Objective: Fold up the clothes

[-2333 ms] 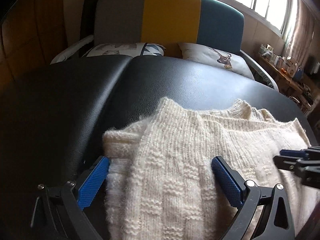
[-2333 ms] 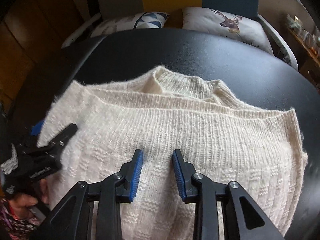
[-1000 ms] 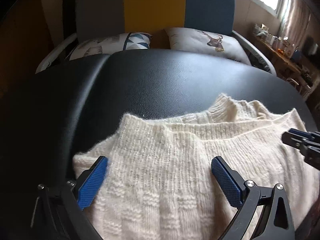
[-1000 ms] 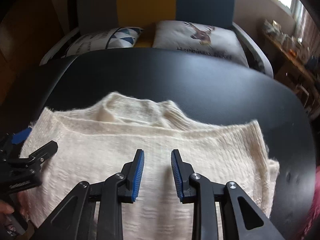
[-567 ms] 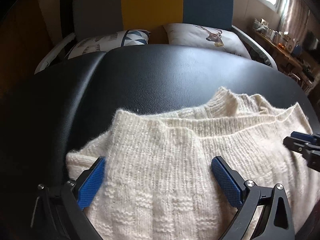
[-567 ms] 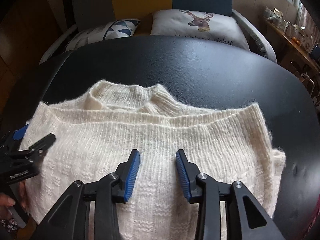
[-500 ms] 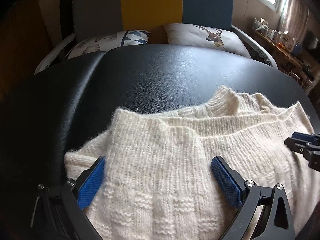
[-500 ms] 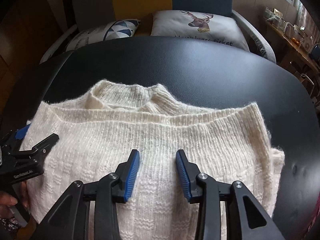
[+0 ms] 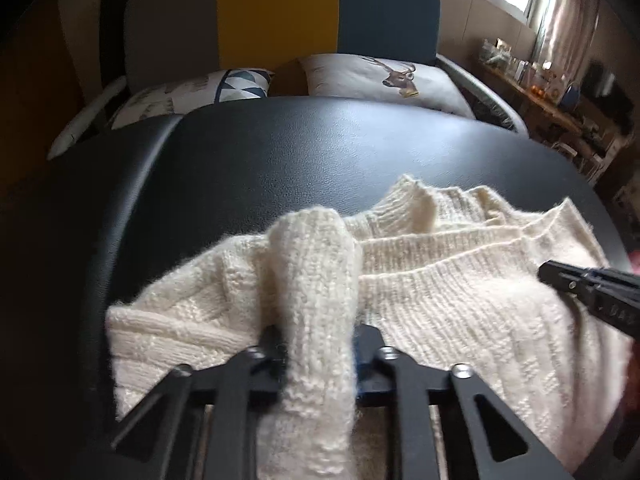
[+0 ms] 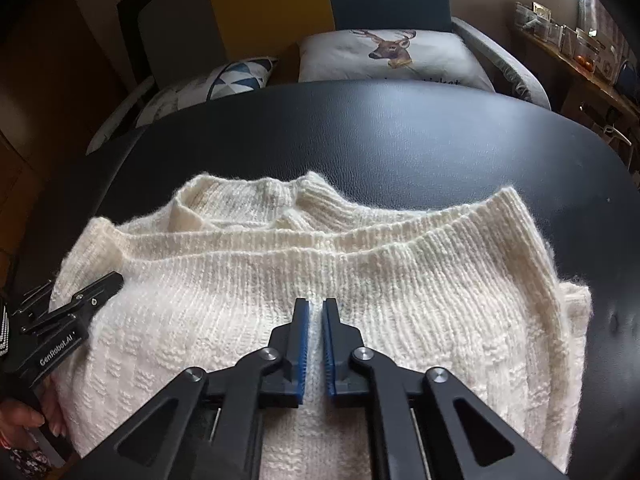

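A cream knitted sweater (image 10: 320, 280) lies folded on the black tabletop (image 10: 380, 140), its collar toward twelve o'clock. The left gripper (image 9: 316, 344) has just been closing and now pinches a raised ridge of the knit at the sweater's nine o'clock side. The right gripper (image 10: 315, 344) has just been closing too; its blue pads (image 10: 302, 344) stand almost together with a thin fold of knit between them.

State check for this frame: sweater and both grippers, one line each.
sweater: cream knit, folded, lying on the black table, one ridge bunched up.
left gripper: jaws just closed, pinching that ridge.
right gripper: jaws just closed, shut on a thin pinch of knit.
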### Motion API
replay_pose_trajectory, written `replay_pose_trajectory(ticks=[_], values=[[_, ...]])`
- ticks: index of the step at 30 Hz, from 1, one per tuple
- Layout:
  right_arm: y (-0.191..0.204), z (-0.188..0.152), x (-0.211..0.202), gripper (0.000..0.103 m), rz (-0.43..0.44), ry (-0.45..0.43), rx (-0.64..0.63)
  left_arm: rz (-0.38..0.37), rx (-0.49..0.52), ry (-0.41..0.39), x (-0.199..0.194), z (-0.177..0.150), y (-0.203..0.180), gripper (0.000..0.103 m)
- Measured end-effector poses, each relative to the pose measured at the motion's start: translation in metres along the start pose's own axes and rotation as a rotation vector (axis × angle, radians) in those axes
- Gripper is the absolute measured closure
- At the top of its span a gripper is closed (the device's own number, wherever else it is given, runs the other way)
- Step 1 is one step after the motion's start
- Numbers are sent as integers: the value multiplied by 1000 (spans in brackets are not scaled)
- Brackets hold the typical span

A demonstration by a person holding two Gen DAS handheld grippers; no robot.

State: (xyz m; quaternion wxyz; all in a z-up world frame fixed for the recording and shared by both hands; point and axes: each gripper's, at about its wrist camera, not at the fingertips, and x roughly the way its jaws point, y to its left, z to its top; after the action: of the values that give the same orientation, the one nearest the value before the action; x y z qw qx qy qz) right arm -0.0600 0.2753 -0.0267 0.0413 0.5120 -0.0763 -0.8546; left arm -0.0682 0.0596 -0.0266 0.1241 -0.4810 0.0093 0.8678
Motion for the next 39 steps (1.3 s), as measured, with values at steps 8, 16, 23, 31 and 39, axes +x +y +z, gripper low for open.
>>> replay_pose_trajectory(ticks=[8,16,23,31,39], values=[[0,7,-30,99,17,-95,3,-92,-59,-52,-27,17,6,89],[-2,28,-37,100,5,-156,10,-64,-28,-130,-33,39,-4,89],[-3,36,-12,100,-29,-149,6,-82,-113,-31,3,34,16,85],[-9,26,11,93,12,-75,36,-166,-194,-110,-30,7,55,70],[74,31,-9,78,202,-79,-130,-59,-218,-189,-44,12,96,48]])
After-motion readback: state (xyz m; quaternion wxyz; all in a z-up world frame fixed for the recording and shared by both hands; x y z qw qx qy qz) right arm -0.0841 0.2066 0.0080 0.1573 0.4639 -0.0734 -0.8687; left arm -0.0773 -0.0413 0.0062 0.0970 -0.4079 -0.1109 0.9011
